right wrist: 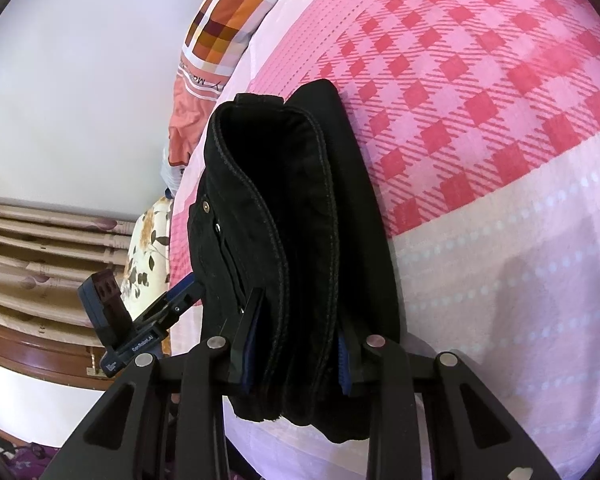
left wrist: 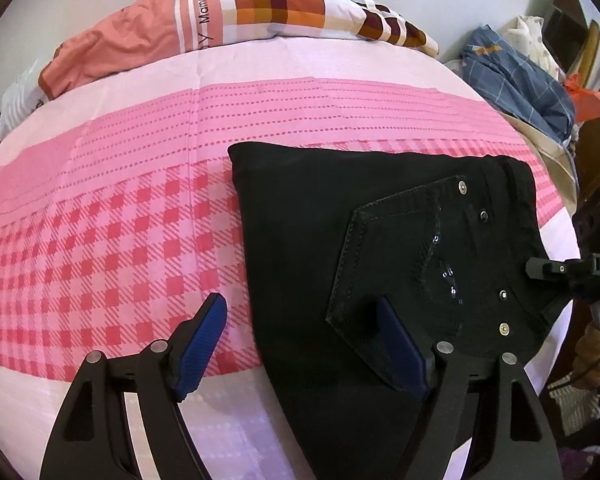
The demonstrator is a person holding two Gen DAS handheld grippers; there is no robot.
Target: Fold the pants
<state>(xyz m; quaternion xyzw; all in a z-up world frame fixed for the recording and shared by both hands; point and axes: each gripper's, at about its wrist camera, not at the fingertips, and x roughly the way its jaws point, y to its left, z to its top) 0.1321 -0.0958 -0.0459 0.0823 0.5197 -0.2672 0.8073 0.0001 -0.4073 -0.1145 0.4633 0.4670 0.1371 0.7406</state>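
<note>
Black pants [left wrist: 320,232] lie folded into a thick stack on the pink checked bed sheet [left wrist: 99,240], back pocket with sequins and rivets facing up. My left gripper [left wrist: 300,320] is open, its blue pads astride the stack's near left edge, one pad over the sheet and one over the pocket. My right gripper [right wrist: 295,360] is shut on the waistband end of the pants [right wrist: 283,208], with several layers pinched between its fingers. The right gripper also shows in the left wrist view [left wrist: 572,270] at the stack's right edge, and the left gripper in the right wrist view [right wrist: 179,296].
A quilt with an orange and brown check [left wrist: 259,12] lies along the head of the bed. A heap of blue checked clothes [left wrist: 520,80] lies beyond the bed's right side. A wooden bed frame [right wrist: 39,340] shows at the left of the right wrist view.
</note>
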